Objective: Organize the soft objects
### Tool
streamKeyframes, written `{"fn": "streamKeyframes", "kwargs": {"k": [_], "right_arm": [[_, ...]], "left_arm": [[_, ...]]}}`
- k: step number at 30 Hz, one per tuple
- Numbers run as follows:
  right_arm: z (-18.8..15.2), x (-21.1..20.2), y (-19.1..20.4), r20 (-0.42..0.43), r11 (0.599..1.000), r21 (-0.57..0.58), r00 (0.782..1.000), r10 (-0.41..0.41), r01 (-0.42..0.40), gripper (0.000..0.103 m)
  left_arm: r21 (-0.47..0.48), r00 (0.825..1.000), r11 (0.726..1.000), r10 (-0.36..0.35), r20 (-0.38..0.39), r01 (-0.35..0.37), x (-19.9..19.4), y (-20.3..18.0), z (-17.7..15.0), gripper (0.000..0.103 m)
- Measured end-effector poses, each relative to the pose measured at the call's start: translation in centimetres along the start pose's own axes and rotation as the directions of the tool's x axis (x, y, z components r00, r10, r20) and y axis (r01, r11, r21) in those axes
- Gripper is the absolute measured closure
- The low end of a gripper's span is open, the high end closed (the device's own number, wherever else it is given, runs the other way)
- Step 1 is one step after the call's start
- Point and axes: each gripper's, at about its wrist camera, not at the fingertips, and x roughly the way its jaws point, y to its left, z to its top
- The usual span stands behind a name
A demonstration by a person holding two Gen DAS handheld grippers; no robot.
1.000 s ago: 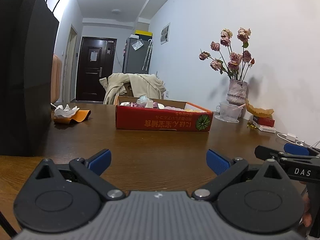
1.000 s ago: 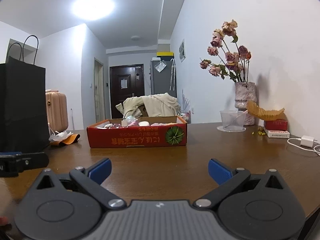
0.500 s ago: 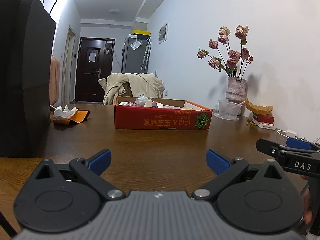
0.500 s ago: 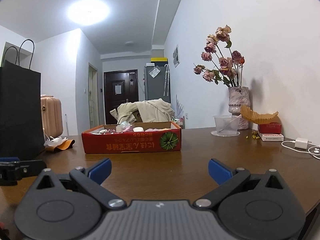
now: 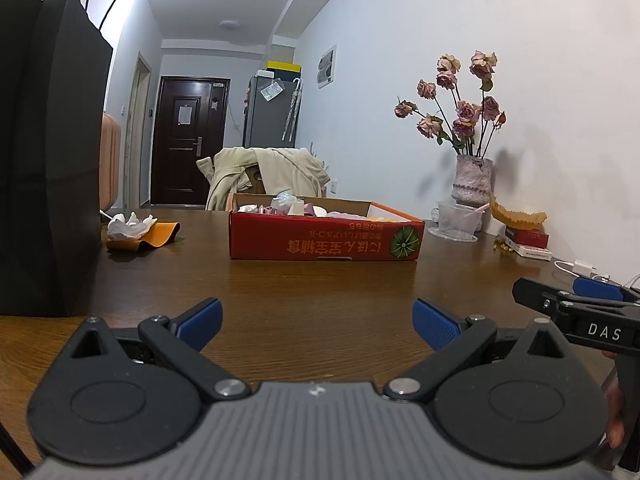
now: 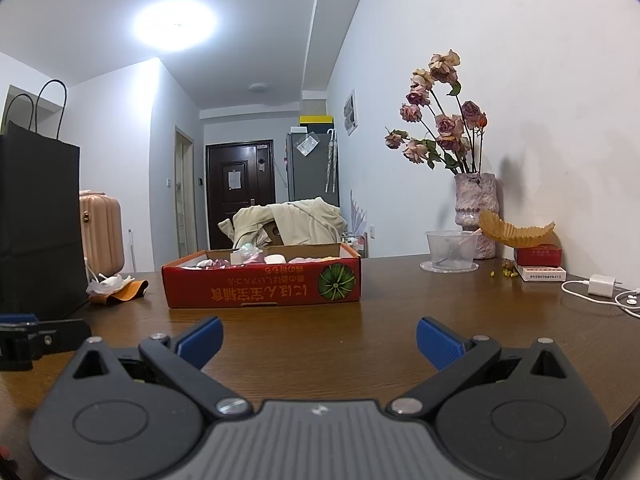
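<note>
Left gripper (image 5: pixel 316 320) and right gripper (image 6: pixel 318 338) — both level, side by side, pointing forward, blue-padded fingers spread wide with nothing between them. The right gripper's tip shows at the left view's right edge (fingertips of the holding hand (image 5: pixel 614 432) visible below it)

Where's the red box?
In both views the red box sits mid-table, ahead of both open grippers, with the black bag to its left and the vase to its right.
</note>
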Motion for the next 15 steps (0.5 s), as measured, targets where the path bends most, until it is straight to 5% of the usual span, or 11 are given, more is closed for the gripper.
{"fn": "streamKeyframes", "kwargs": {"k": [15], "right_arm": [[-0.10, 0.00, 0.23, -0.002, 1.000, -0.003, 1.000, -0.004, 0.004, 0.000]], "left_arm": [[0.026, 1.000, 1.000, 0.016, 0.011, -0.016, -0.22, -0.34, -0.12, 0.000]]}}
